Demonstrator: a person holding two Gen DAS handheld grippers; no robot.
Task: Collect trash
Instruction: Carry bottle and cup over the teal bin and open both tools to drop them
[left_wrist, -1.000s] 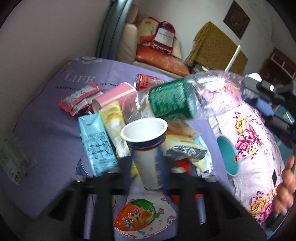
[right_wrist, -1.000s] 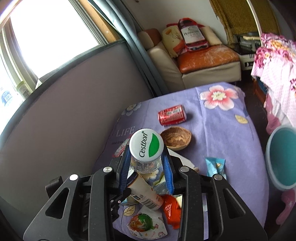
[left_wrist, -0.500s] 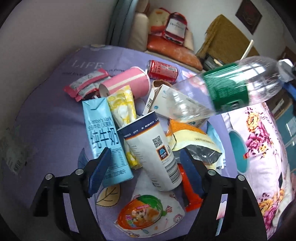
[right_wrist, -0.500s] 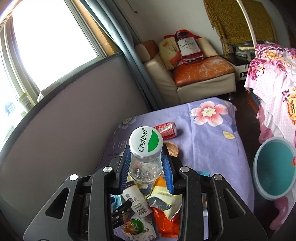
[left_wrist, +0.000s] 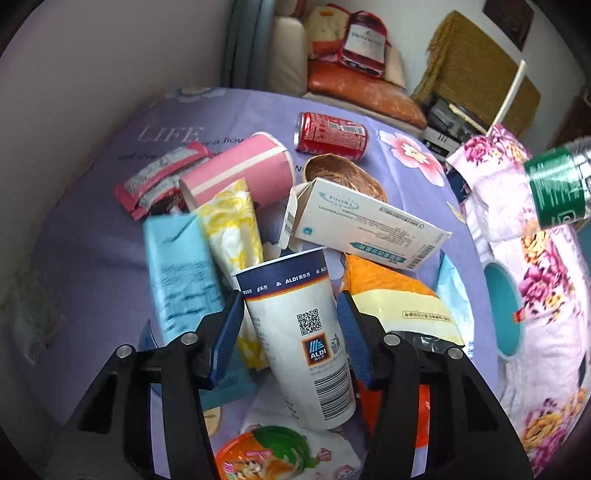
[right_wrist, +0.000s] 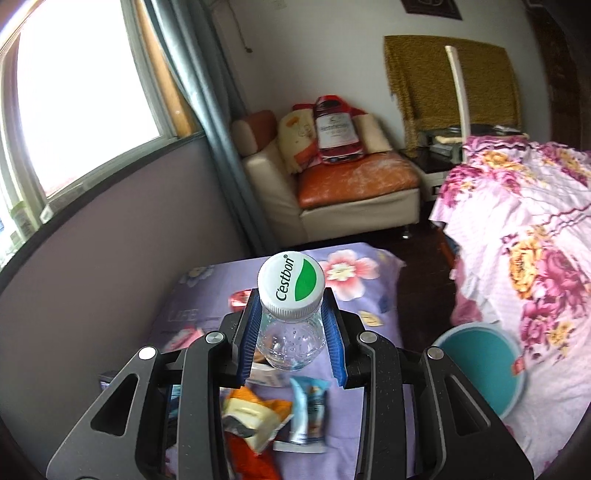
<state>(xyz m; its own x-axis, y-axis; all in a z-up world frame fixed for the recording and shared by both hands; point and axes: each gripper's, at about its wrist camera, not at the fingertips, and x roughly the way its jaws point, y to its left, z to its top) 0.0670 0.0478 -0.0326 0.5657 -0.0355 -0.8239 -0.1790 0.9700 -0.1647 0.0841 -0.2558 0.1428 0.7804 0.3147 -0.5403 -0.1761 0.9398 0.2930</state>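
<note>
On my left feed, the left gripper (left_wrist: 291, 314) is closing its fingers around a tall paper cup (left_wrist: 301, 332). The cup is white with a navy band at its rim, a printed code square and a barcode, and it lies tilted on the heap of trash on the bench (left_wrist: 92, 229), which is covered in a purple cloth. I cannot confirm that the blue pads (left_wrist: 227, 332) are pressing its wall yet. Around it lie a light-blue carton (left_wrist: 177, 273), a yellow wrapper (left_wrist: 232, 225), a pink cup (left_wrist: 240, 170) on its side, a red can (left_wrist: 330, 136) and a white box (left_wrist: 365, 229).

On my right feed, the right gripper (right_wrist: 290, 332) is clenched on the neck of a clear plastic bottle (right_wrist: 290, 336) with a white and green cap, held above the bench. A teal bin (right_wrist: 484, 365) stands beside the flowered bedspread (right_wrist: 535, 240).
</note>
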